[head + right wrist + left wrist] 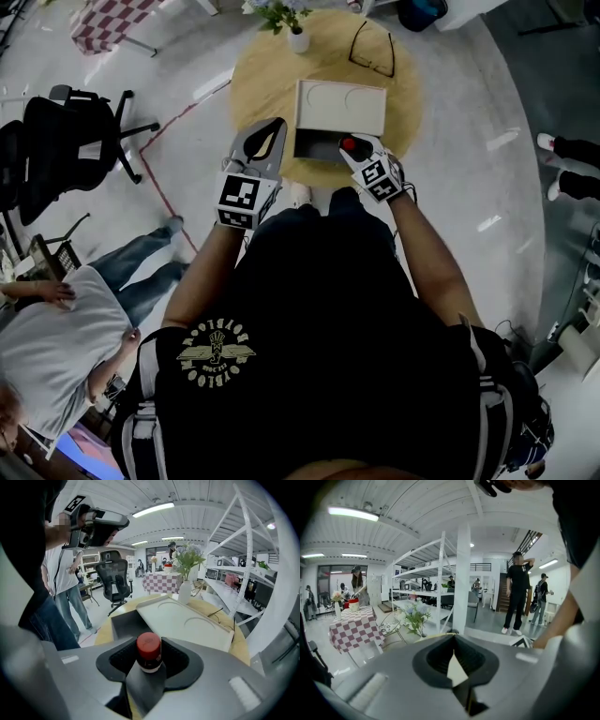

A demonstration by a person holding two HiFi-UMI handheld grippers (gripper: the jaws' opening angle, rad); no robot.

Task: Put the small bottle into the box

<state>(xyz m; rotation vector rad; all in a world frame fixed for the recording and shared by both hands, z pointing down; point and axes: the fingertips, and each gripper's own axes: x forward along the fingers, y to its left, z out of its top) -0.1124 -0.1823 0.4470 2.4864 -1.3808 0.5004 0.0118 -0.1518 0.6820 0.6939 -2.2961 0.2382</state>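
Note:
The small bottle (352, 145) has a red cap and a dark body. My right gripper (357, 153) is shut on it, holding it upright at the front right edge of the box (309, 142). In the right gripper view the bottle (149, 651) stands between the jaws of the right gripper (149, 665), with the box's grey inside (123, 623) and its pale open lid (183, 620) just beyond. My left gripper (264, 142) hangs at the box's left front corner. In its own view the left gripper (454, 660) is shut with nothing in it.
The box sits on a round wooden table (253, 84). A white vase of flowers (296, 37) and a pair of glasses (373, 49) lie at the table's far side. A black office chair (66, 141) and a seated person (56, 347) are to the left.

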